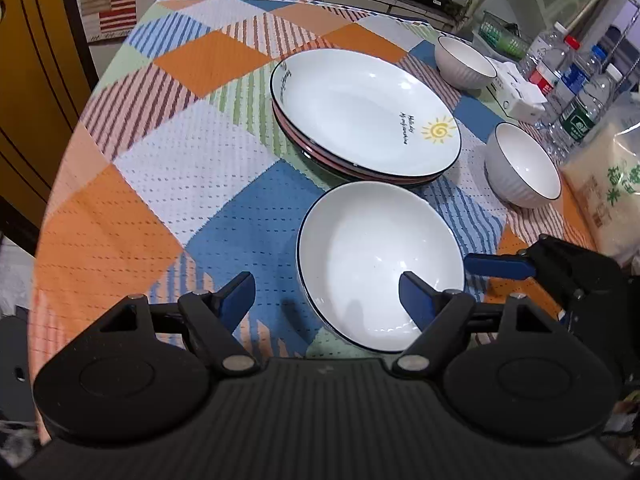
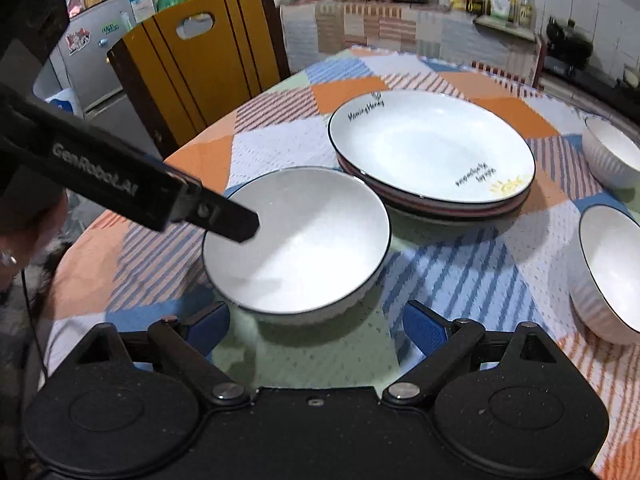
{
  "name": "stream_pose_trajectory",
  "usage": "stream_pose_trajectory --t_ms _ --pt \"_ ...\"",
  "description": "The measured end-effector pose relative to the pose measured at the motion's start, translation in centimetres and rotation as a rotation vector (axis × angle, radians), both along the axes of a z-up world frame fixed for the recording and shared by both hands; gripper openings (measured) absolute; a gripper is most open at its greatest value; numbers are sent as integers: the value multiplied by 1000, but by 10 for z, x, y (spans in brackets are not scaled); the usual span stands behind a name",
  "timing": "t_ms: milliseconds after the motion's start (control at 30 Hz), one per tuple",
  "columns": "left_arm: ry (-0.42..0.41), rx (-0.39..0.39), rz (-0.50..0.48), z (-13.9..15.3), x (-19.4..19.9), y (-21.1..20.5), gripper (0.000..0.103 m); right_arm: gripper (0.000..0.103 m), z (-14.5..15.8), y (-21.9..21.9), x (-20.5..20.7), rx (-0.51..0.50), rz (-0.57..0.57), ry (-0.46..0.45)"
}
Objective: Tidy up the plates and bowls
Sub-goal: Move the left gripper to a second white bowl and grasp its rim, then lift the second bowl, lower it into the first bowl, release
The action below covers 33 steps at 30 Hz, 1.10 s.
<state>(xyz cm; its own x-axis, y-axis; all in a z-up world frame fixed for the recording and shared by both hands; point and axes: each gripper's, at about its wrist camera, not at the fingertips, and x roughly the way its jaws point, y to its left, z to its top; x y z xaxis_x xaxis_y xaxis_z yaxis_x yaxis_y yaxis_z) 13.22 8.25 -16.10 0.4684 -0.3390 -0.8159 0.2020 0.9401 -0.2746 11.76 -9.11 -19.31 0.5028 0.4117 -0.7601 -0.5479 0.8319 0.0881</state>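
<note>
A wide white bowl [image 1: 380, 264] with a dark rim sits on the patchwork tablecloth near me; it also shows in the right wrist view [image 2: 304, 240]. Behind it lies a stack of plates [image 1: 364, 116], the top one white with a yellow sun; it also shows in the right wrist view [image 2: 432, 152]. Two small ribbed white bowls [image 1: 524, 166] [image 1: 464, 62] stand to the right. My left gripper [image 1: 326, 296] is open, its right finger over the wide bowl's near rim. My right gripper [image 2: 316, 328] is open and empty, just short of that bowl's near edge.
Water bottles [image 1: 576, 84], a white box [image 1: 516, 92] and a bag of rice [image 1: 612, 188] crowd the table's right edge. A yellow-brown chair back [image 2: 200, 64] stands at the far left side. The right gripper's blue finger [image 1: 500, 266] shows beside the bowl.
</note>
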Motion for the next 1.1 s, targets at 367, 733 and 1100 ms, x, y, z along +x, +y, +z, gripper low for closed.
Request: stream_pose_trajectory --t_ms 367,733,1100 --pt "42 -125 29 -29 5 7 36 95 -22 16 2 -28 30 -64" --pt "64 -106 60 -32 5 8 19 91 -34 29 4 -23 33 -93" --pt "44 -122 -42 23 0 -26 21 91 9 -2 -25 9 -72 -176"
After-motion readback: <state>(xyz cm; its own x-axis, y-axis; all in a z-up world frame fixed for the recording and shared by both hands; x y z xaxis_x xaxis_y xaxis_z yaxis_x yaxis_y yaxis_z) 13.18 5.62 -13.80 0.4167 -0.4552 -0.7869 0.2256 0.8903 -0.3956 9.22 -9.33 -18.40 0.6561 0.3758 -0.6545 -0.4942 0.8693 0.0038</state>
